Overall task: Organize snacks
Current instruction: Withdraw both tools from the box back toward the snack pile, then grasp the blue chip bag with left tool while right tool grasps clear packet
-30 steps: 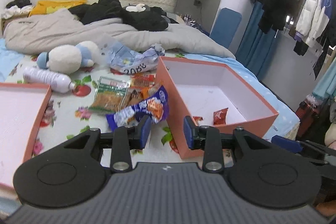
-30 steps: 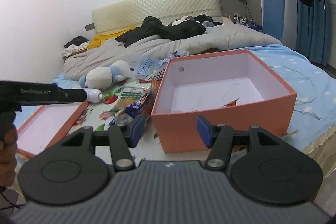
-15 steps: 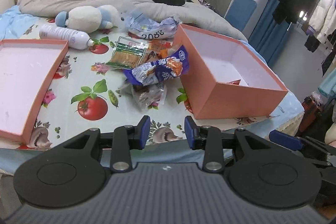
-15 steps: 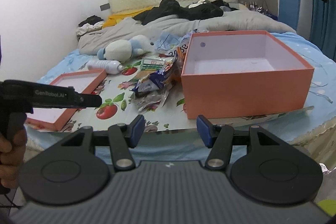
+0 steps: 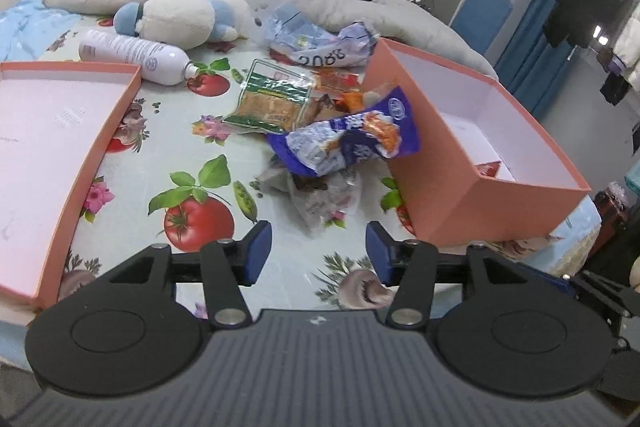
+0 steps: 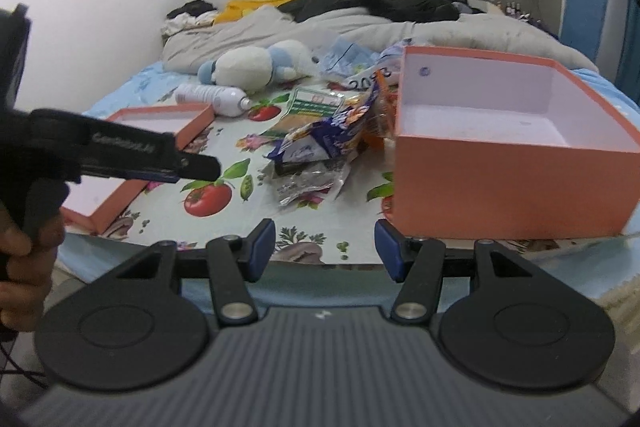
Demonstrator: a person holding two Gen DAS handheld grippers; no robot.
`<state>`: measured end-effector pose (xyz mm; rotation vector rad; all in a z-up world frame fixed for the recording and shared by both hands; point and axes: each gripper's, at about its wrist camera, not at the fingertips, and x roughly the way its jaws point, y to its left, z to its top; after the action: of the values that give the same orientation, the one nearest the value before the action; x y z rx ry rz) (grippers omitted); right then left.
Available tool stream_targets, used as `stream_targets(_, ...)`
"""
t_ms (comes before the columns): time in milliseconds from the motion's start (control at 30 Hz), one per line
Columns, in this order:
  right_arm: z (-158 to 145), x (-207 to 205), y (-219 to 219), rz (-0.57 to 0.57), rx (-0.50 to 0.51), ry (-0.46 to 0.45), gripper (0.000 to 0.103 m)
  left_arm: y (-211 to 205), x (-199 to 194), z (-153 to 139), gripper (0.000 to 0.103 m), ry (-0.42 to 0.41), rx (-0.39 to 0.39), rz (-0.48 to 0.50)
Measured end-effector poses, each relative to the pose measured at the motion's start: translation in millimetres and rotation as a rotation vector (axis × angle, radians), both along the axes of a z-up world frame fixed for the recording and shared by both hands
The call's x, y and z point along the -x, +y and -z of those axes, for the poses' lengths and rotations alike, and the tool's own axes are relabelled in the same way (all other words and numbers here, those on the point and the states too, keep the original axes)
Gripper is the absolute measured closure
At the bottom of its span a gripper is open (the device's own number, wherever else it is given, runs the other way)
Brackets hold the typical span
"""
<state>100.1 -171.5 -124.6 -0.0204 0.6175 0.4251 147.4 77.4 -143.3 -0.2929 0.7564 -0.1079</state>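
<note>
Looking from left to right, we see the lid (image 5: 60, 147) lying empty. The snacks (image 5: 344, 143) lie in a pile between the lid and the box (image 5: 472, 163), touching its wall. They look light, soft and slippery, so we should pinch a crimped edge. The box holds one red packet (image 5: 488, 169). The left gripper (image 5: 318, 251) and the right gripper (image 6: 325, 249) both stand apart, holding nothing.
</note>
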Motion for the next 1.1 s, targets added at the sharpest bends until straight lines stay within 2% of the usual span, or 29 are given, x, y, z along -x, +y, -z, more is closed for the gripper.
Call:
stream_targets(233, 19.0, -35.9, 25.9, -0.044, -0.007, 0.033, 0.045, 25.6, -52.1, 24.6, 0.044, 0.057, 0.124, -0.011)
stream_targets(333, 26.9, -53.1, 31.8, -0.063, -0.027, 0.049, 0.022, 42.0, -73.6, 30.8, 0.044, 0.07, 0.201, -0.014)
stream_targets(400, 33.1, -65.2, 38.6, -0.059, -0.023, 0.056, 0.02, 52.7, -87.1, 36.4, 0.044, 0.086, 0.274, -0.004)
stream_targets(567, 48.8, -90.7, 63.5, -0.1, 0.049, 0.067, 0.02, 65.1, -120.2, 53.6, 0.044, 0.147, 0.4, 0.034)
stream_targets(700, 52.0, -109.9, 83.8, -0.155, 0.144, 0.042, 0.019, 69.5, -140.1, 60.3, 0.044, 0.151, 0.419, 0.081)
stream_targets(967, 63.0, -136.2, 104.7, -0.241, 0.259, 0.019, 0.019, 70.7, -167.3, 80.0, 0.044, 0.226, 0.501, 0.11)
stream_targets(1100, 70.1, -146.3, 108.8, -0.267, 0.274, 0.043, 0.019, 69.3, -173.9, 78.7, 0.041, 0.2, 0.509, 0.131)
